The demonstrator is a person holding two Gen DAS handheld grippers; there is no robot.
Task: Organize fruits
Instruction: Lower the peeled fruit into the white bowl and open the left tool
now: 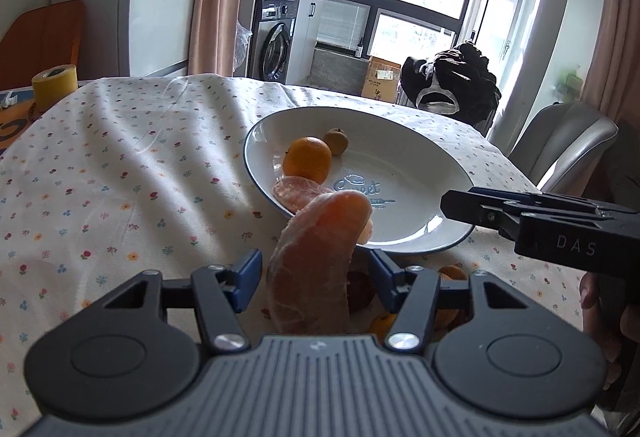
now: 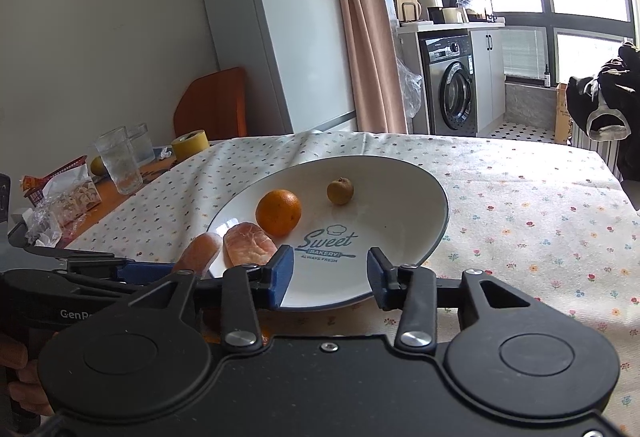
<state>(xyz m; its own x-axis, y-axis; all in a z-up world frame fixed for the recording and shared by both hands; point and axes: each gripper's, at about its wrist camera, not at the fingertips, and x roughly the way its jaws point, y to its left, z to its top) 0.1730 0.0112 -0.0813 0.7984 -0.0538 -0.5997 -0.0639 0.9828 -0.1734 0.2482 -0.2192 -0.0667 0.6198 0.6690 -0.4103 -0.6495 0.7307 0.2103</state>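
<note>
The left gripper (image 1: 316, 273) has its fingers spread, with a peeled orange segment (image 1: 312, 265) standing between them; whether they touch it is unclear. Ahead lies the white plate (image 1: 400, 157) with a mandarin (image 1: 307, 159), another segment (image 1: 296, 193) and a small brown fruit (image 1: 335, 141). The right gripper (image 2: 330, 275) is released, empty, over the plate's near rim.

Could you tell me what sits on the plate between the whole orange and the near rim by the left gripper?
A peeled citrus segment lies there, beside the orange, inside the plate; the right wrist view shows it best.
</note>
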